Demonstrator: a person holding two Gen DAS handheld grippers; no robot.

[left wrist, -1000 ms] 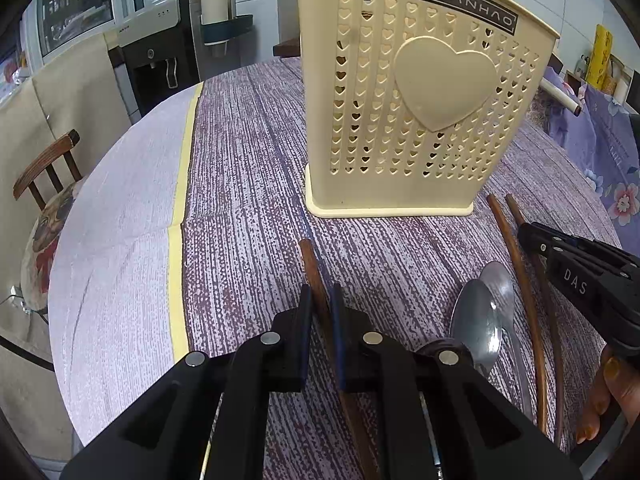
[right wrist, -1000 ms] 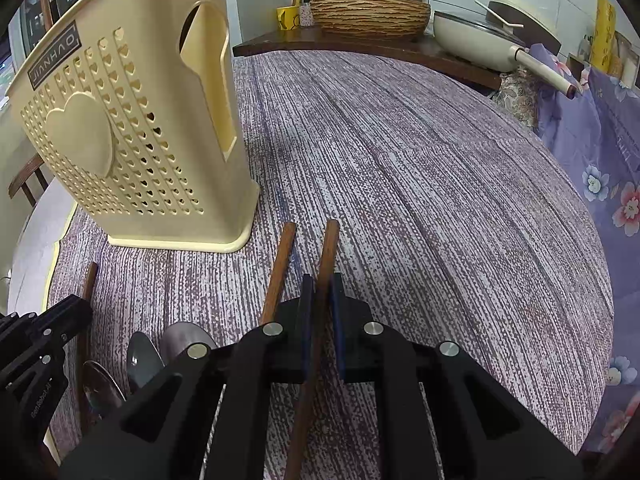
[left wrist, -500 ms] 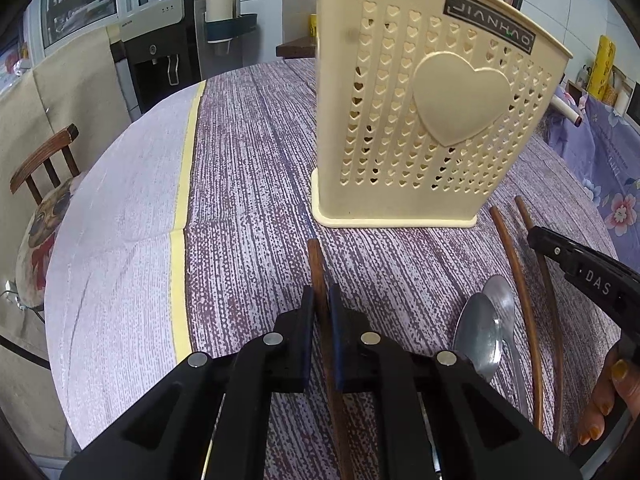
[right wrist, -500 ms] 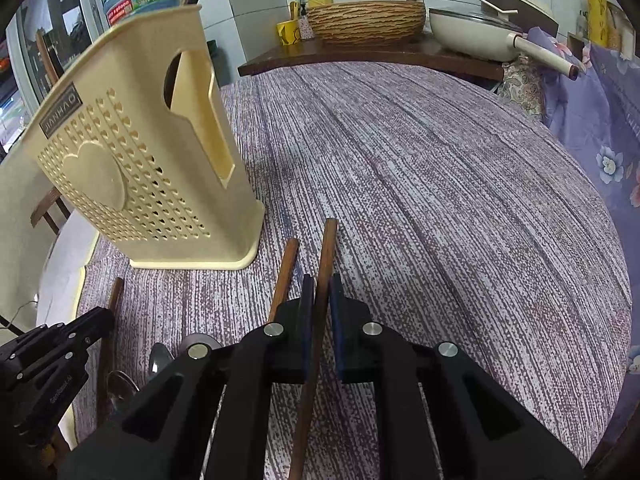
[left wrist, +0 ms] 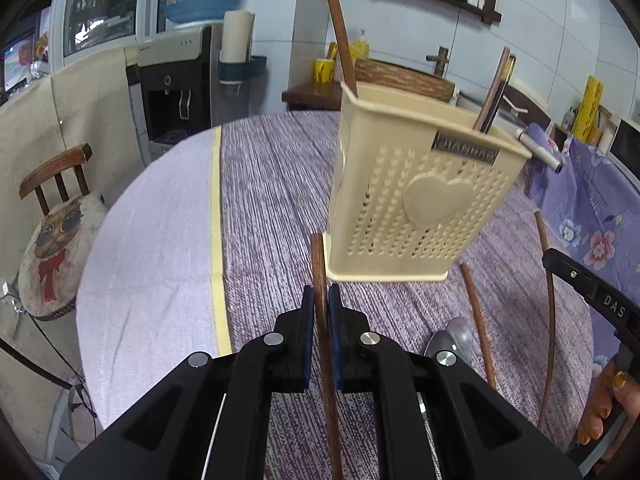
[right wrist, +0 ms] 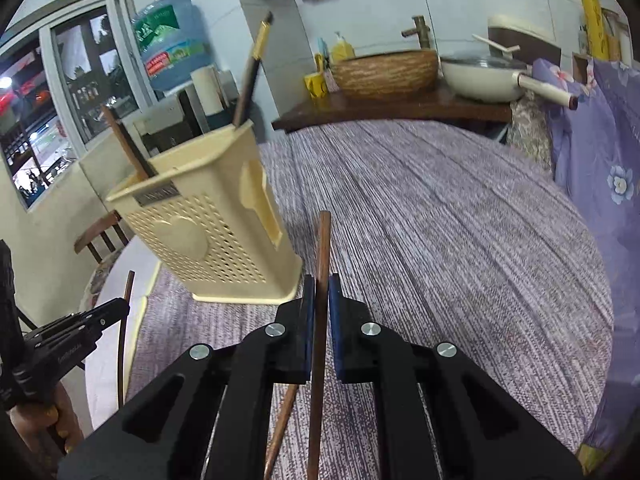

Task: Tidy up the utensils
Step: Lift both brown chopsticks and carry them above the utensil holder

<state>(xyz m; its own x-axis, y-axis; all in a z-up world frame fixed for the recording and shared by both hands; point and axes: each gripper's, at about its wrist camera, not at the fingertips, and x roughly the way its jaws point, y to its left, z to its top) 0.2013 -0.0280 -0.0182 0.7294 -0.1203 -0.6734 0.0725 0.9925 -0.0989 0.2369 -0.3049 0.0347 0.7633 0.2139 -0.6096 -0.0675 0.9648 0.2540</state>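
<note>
Left gripper (left wrist: 322,308) clamped on brown chopstick (left wrist: 320,264), tip forward, lifted off table (left wrist: 160,240), likely so it can swing upright over holder (left wrist: 416,208). Right gripper (right wrist: 319,300) clamped on second chopstick (right wrist: 323,248), same forward carry. Holder stands mid-table, several sticks already upright inside, open top facing up for dropping in. Spoon (left wrist: 452,336) and two more chopsticks (left wrist: 476,312) lie flat near right gripper, not yet sorted. Next call: tilt each stick vertical before lowering.
</note>
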